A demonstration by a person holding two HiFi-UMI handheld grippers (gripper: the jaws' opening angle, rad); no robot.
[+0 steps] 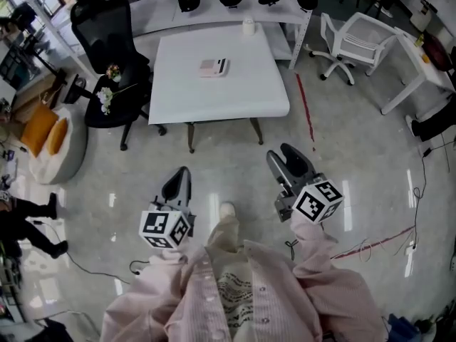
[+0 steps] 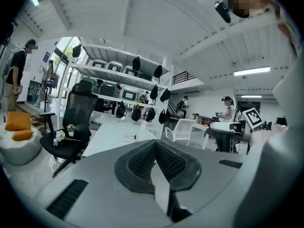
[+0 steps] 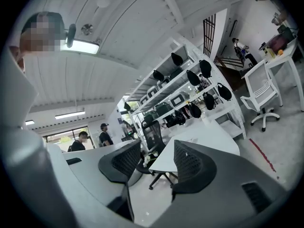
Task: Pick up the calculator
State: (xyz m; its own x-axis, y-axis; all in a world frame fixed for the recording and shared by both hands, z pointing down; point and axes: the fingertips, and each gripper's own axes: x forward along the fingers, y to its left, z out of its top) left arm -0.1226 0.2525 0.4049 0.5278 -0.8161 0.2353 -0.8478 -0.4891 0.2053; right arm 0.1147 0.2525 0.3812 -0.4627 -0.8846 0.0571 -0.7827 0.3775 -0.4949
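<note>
The calculator (image 1: 213, 67), small, pale and flat, lies near the middle of the white table (image 1: 235, 98), well ahead of both grippers. In the left gripper view the calculator (image 2: 129, 137) shows as a small flat shape on the tabletop (image 2: 111, 139). My left gripper (image 1: 181, 175) hangs over the floor short of the table; its pads meet, with nothing between them (image 2: 155, 148). My right gripper (image 1: 283, 155) is also over the floor, near the table's right front corner, with its jaws wide apart and empty (image 3: 156, 158).
A black office chair (image 1: 107, 41) with flowers (image 1: 107, 98) on its seat stands left of the table. A white cup (image 1: 248, 26) sits at the table's far edge. A white chair (image 1: 356, 38) and desk (image 1: 420, 70) are at right. Cables (image 1: 377, 244) trail on the floor.
</note>
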